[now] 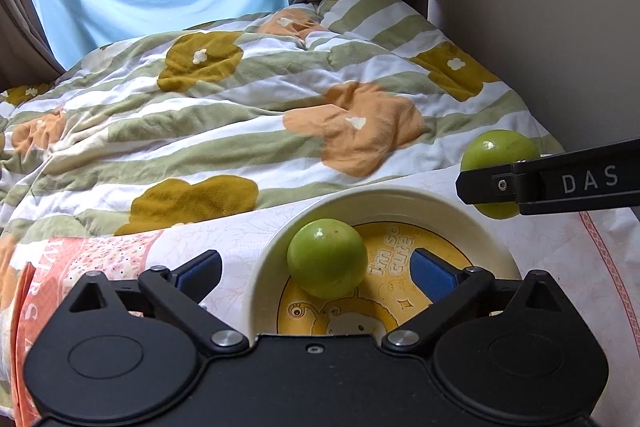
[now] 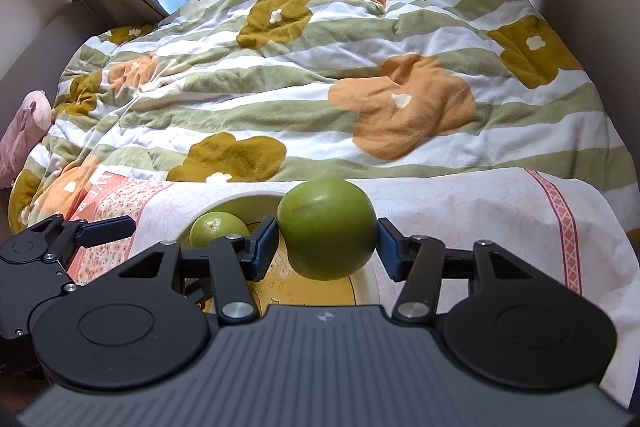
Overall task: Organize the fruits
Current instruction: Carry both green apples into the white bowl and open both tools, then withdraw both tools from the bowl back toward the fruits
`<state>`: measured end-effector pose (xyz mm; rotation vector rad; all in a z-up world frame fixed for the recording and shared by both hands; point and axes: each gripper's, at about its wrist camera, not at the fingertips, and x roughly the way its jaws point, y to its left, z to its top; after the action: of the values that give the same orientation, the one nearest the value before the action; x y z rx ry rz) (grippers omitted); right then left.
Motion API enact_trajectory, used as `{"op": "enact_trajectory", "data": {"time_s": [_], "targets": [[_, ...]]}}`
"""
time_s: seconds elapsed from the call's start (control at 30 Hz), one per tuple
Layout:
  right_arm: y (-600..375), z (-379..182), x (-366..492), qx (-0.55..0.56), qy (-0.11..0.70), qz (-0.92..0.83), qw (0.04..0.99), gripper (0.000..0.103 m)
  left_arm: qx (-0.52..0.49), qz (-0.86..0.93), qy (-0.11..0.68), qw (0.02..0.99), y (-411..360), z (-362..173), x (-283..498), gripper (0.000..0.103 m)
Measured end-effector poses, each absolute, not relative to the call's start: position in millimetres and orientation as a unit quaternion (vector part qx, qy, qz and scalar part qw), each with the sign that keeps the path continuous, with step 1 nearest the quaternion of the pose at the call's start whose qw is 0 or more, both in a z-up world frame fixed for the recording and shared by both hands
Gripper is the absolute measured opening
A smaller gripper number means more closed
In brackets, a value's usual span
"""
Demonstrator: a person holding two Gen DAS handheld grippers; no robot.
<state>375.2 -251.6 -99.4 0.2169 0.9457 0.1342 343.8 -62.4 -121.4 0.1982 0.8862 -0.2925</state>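
Observation:
A cream bowl (image 1: 400, 199) with a yellow cartoon bottom sits on a white patterned cloth. One green fruit (image 1: 326, 259) lies in it, between the spread fingers of my open left gripper (image 1: 316, 273), untouched by the pads. My right gripper (image 2: 326, 247) is shut on a second green fruit (image 2: 326, 227) and holds it above the bowl's (image 2: 236, 203) right side. That held fruit also shows in the left wrist view (image 1: 496, 151), clamped in the right gripper's black fingers (image 1: 488, 183). The bowl's fruit (image 2: 218, 227) shows left of the held one.
A flowered green-striped quilt (image 1: 240, 107) covers the bed behind the bowl. The white cloth (image 2: 480, 211) has a pink border at right. A pink-orange printed cloth (image 1: 60, 267) lies left. A pink plush (image 2: 24, 131) sits at far left. Wall stands right, curtains behind.

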Motion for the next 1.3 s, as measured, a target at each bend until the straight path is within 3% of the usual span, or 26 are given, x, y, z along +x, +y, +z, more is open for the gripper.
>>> {"op": "enact_trajectory", "data": {"time_s": [0.33, 0.97, 1.07, 1.1, 1.3], "targets": [[-232, -111, 376, 0.033, 0.433, 0.126, 0.892, 0.068, 0.103, -0.124, 0.387, 0.908, -46, -103, 315, 0.102], [-192, -154, 393, -0.067, 0.448, 0.192, 0.871, 0.068, 0.096, -0.110, 0.429, 0.892, -36, -112, 318, 0.102], [-189, -151, 392, -0.086, 0.437, 0.195, 0.874, 0.086, 0.097, -0.107, 0.429, 0.892, -36, -111, 317, 0.102], [-188, -150, 391, -0.092, 0.434, 0.190, 0.876, 0.101, 0.099, -0.101, 0.429, 0.892, -36, -111, 317, 0.101], [-199, -144, 385, -0.064, 0.429, 0.189, 0.881, 0.103, 0.086, -0.093, 0.430, 0.894, -26, -106, 317, 0.101]]}}
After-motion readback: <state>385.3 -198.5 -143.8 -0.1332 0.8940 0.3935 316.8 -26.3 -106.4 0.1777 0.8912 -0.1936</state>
